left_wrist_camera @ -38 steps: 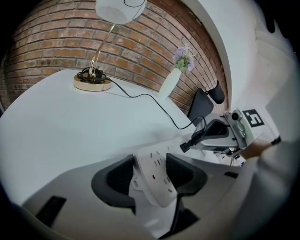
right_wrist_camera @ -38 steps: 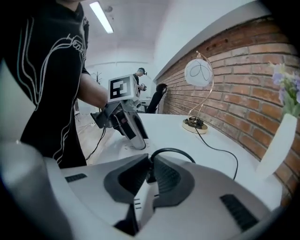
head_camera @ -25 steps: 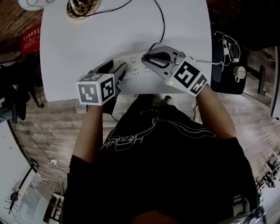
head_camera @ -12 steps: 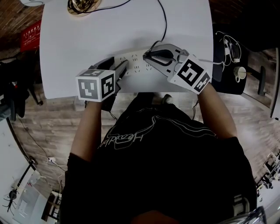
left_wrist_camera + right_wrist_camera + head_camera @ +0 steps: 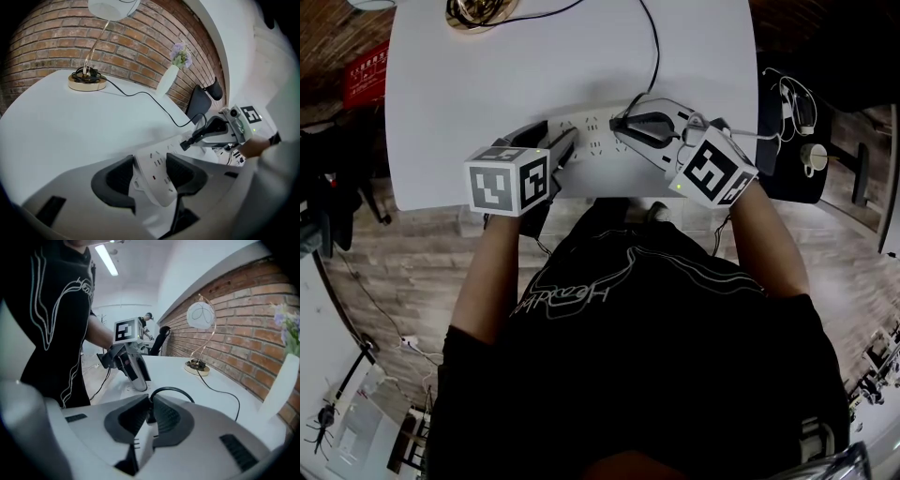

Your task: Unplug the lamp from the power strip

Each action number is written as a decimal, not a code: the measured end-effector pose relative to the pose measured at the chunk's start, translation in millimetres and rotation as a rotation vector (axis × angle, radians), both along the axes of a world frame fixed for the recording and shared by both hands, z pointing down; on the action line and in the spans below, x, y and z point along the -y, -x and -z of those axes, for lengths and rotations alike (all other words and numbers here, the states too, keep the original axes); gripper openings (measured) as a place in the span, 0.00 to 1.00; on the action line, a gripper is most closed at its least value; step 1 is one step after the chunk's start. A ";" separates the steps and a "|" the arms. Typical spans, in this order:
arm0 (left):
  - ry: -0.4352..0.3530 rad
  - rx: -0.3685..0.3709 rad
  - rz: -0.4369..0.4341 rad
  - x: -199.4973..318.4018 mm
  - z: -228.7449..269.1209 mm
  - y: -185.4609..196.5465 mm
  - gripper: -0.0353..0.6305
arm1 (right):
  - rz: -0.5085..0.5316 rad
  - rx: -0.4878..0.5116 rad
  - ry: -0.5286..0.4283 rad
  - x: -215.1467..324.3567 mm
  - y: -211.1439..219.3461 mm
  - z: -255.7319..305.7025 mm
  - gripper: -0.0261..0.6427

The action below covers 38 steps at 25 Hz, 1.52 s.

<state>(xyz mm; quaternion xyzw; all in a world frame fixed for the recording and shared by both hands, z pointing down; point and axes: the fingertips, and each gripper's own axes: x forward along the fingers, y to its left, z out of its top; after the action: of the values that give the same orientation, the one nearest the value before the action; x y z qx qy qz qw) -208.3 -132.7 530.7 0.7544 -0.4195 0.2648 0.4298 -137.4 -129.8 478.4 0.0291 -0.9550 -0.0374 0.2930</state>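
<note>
The left gripper [image 5: 151, 164] is clamped across one end of the white power strip [image 5: 594, 137]. Toward the strip's other end, the right gripper [image 5: 151, 403] is pinched shut on the lamp's black plug [image 5: 186, 143], right at the sockets.

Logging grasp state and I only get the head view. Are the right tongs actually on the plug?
Observer: Yes. The right gripper view shows the right tongs closed on the plug.
Operator: Left tongs?
Observer: The left gripper view shows the left tongs clamping the end of the power strip, one pad on each side.
Operator: Is it the lamp's cord?
Observer: In the left gripper view the cord runs unbroken from the lamp base to that plug.
</note>
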 end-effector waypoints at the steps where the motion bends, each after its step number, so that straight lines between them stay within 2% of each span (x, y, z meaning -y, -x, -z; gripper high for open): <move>1: 0.000 0.002 -0.005 0.0 -0.1 -0.3 0.39 | -0.028 0.010 0.039 2.5 -0.4 -0.5 0.07; 3: -0.002 0.010 -0.015 -0.2 -0.1 -0.6 0.39 | -0.085 0.029 0.121 7.3 -0.9 -1.5 0.07; 5: -0.001 0.014 -0.016 -0.6 -0.2 -0.5 0.39 | -0.102 0.036 0.148 8.7 -0.6 -1.3 0.07; 11: -0.004 0.011 0.008 0.2 0.2 -0.3 0.39 | 0.018 -0.013 -0.023 -0.8 -0.3 1.0 0.07; 13: -0.003 0.008 0.011 0.2 -0.1 -0.1 0.39 | 0.044 -0.027 -0.034 -3.6 -0.8 0.1 0.07; 15: 0.004 0.009 0.007 -0.2 -0.9 -0.4 0.39 | 0.032 -0.022 0.000 -2.1 -1.5 -0.8 0.07; 20: 0.005 0.010 -0.003 -0.5 -0.6 -3.5 0.39 | -0.097 0.028 0.164 9.7 -4.4 -0.5 0.07; 22: 0.008 0.008 0.000 -0.3 -0.8 -2.7 0.39 | -0.076 0.025 0.132 7.8 -2.9 1.5 0.07; 25: 0.005 0.005 0.000 0.8 0.4 -4.0 0.39 | 0.032 -0.027 -0.003 -2.4 -3.2 3.3 0.07; 27: 0.002 0.010 -0.006 0.8 0.4 -4.1 0.39 | 0.045 -0.035 -0.005 -3.9 -3.5 2.6 0.07; 32: 0.001 0.018 -0.025 0.8 0.2 -5.6 0.39 | -0.076 0.035 0.167 7.4 -6.5 2.8 0.07; 34: -0.003 0.020 -0.023 0.7 0.4 -6.9 0.39 | -0.072 0.070 0.168 7.8 -6.3 8.5 0.07; 36: -0.008 0.022 -0.017 1.0 0.3 -7.2 0.39 | -0.081 0.186 0.146 15.0 -4.5 34.7 0.07; 38: -0.010 0.012 -0.011 2.7 0.2 -5.3 0.39 | -0.091 0.223 0.078 30.0 -4.7 65.0 0.07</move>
<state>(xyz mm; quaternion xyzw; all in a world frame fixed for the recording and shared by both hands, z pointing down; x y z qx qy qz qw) -203.0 -135.4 530.5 0.7572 -0.4191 0.2697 0.4221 -132.7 -159.8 413.4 0.0652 -0.9800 0.0166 0.1873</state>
